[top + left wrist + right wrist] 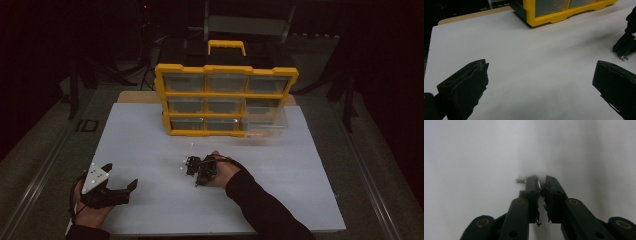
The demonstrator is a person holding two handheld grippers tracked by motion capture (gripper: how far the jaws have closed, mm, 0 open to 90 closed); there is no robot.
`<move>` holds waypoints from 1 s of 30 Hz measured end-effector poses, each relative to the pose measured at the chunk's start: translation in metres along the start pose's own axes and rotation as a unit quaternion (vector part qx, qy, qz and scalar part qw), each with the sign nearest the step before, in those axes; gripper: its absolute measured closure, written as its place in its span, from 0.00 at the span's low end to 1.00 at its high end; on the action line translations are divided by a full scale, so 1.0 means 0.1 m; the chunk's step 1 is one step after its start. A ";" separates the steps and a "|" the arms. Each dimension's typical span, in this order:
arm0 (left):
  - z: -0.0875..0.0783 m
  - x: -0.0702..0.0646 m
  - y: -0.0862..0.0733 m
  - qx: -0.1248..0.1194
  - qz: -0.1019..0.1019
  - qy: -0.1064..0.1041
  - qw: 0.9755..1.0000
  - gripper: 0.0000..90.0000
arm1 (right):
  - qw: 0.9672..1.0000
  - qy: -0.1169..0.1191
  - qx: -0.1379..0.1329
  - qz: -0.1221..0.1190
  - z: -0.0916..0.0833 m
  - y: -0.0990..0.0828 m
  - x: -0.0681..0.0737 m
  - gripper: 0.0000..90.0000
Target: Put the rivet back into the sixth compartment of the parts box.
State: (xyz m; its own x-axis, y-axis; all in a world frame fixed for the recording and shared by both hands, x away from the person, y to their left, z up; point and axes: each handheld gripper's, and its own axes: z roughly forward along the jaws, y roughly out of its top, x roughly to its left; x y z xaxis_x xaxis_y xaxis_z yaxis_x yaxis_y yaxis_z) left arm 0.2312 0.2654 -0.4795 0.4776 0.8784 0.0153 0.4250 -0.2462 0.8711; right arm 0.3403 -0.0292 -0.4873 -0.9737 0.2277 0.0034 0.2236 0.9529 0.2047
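Note:
My right gripper (193, 167) presses its tips down on the white table top (150, 130) near the middle. In the right gripper view, the right gripper (541, 182) is shut on a small silvery metal pin (520, 180) whose end sticks out to the left of the jaws. My left gripper (121, 175) rests at the near left of the table, held by a hand. Its jaws stand wide open with nothing between them, and the left gripper (541, 67) faces bare table. The right gripper (625, 45) also appears at the right edge of the left gripper view.
A yellow organiser (226, 100) with clear drawers stands upright at the back of the table, with a yellow-handled case (226, 47) behind it. Its lower right clear drawer (266, 122) is pulled out toward me. The table's front edge (225, 232) is near my forearms.

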 end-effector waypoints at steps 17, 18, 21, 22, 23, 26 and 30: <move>0.00 0.00 0.00 0.000 0.000 0.000 1.000 0.01 | 0.999 -0.004 -0.030 0.023 -0.25 0.04 -0.16 0.91; 0.00 0.00 0.00 0.000 0.000 0.000 1.000 0.01 | 0.999 0.001 -0.044 0.026 -0.31 0.04 -0.21 0.91; 0.00 0.00 0.00 -0.001 -0.001 0.000 1.000 0.01 | 0.998 0.001 -0.055 0.030 -0.38 0.05 -0.26 0.91; 0.00 0.01 0.00 -0.001 -0.001 0.000 1.000 0.01 | 0.997 0.000 -0.067 0.036 -0.46 0.05 -0.31 0.91; 0.00 0.00 0.00 -0.001 -0.001 0.000 1.000 0.01 | 0.997 0.000 -0.067 0.036 -0.46 0.05 -0.31 0.91; 0.00 0.00 0.00 -0.001 -0.001 0.000 1.000 0.01 | 0.996 -0.002 -0.081 0.042 -0.60 0.05 -0.38 0.91; 0.00 0.00 0.00 -0.001 -0.001 0.000 1.000 0.01 | 0.994 -0.001 -0.105 0.043 -0.78 0.06 -0.47 0.91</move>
State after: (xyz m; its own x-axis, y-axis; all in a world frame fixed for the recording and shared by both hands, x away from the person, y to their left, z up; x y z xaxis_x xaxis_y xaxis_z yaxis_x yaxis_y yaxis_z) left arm 0.2311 0.2659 -0.4796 0.4774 0.8786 0.0131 0.4251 -0.2439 0.8717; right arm 0.3845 -0.0502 -0.4096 -0.9511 0.3076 0.0275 0.2921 0.8669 0.4039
